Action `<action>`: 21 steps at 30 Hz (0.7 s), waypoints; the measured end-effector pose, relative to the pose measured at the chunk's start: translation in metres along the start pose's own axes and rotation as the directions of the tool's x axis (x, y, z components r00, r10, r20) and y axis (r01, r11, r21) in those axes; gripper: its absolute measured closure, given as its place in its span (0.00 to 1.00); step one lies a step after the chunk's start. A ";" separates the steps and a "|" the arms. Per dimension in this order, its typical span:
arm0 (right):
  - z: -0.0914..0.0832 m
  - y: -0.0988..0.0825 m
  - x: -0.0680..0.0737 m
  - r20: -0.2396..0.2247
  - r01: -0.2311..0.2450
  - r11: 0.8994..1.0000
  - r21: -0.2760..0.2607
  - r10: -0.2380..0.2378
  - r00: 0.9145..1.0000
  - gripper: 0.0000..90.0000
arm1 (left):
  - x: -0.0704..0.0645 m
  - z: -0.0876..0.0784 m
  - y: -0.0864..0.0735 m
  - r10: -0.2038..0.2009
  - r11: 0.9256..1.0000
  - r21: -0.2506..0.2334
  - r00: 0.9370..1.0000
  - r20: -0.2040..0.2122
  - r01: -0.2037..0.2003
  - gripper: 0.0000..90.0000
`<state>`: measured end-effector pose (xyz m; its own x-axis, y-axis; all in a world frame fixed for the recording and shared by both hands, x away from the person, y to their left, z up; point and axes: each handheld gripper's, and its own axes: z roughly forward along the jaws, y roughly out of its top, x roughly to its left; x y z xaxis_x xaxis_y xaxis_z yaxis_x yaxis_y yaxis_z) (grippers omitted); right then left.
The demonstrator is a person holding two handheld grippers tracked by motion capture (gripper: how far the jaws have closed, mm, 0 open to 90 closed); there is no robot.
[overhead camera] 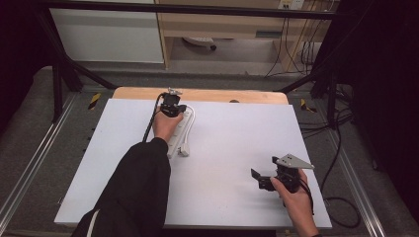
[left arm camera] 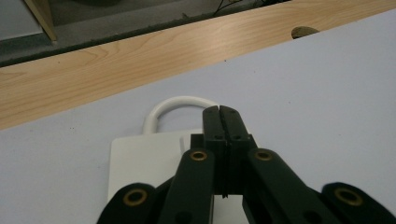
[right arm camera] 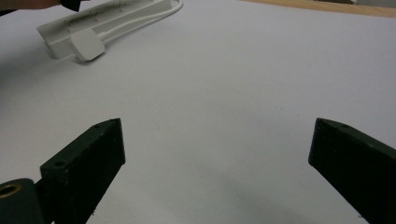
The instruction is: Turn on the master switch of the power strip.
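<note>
I am seeing even overhead light falling on the table (overhead camera: 227, 163), whose white sheet is reading pale and slightly bluish, while the corners of the high view are sinking into near black. The whole feed is looking soft and a little grainy. A faint shadow is lying under the right hand-held gripper (overhead camera: 262, 178). In the left gripper view, the left hand-held gripper (left arm camera: 219, 116) is showing blurred close to the lens, with the wooden table edge sharper beyond. In the right gripper view a dim shadow is darkening the upper left, and the near jaws are looking soft.
</note>
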<state>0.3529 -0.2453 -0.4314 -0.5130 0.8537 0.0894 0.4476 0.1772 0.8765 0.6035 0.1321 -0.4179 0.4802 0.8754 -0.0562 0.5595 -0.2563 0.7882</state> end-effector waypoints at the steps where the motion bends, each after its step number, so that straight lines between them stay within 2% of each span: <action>1: 0.000 0.000 0.000 0.000 0.000 1.000 0.000 0.000 1.000 0.05 | 0.000 -0.001 0.000 -0.002 1.000 -0.002 1.000 0.002 0.002 1.00; 11: 0.000 0.000 0.000 -0.002 -0.002 1.000 -0.001 0.002 1.000 0.05 | 0.000 -0.010 0.003 -0.022 1.000 -0.013 1.000 0.020 0.022 1.00; 12: 0.000 0.000 0.001 -0.001 -0.001 1.000 -0.001 0.001 1.000 0.05 | 0.001 -0.011 0.003 -0.022 1.000 -0.017 1.000 0.017 0.022 0.96; 15: 0.000 0.001 0.001 -0.003 -0.001 1.000 -0.002 0.001 1.000 0.05 | 0.002 -0.014 0.004 -0.018 1.000 -0.025 1.000 0.014 0.018 0.93; 18: 0.000 0.001 0.001 -0.003 -0.001 1.000 -0.002 0.001 1.000 0.05 | 0.003 -0.017 0.006 -0.015 0.999 -0.043 1.000 0.012 0.016 0.85; 21: 0.000 0.001 0.001 -0.003 -0.002 1.000 -0.002 0.002 1.000 0.05 | 0.005 -0.019 0.006 -0.041 0.998 -0.053 0.999 0.024 0.042 0.76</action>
<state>0.3531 -0.2446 -0.4310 -0.5146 0.8524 0.0926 0.4469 0.1745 0.8774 0.5965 0.1424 -0.4015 0.4732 0.8749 -0.1031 0.5425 -0.1971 0.8166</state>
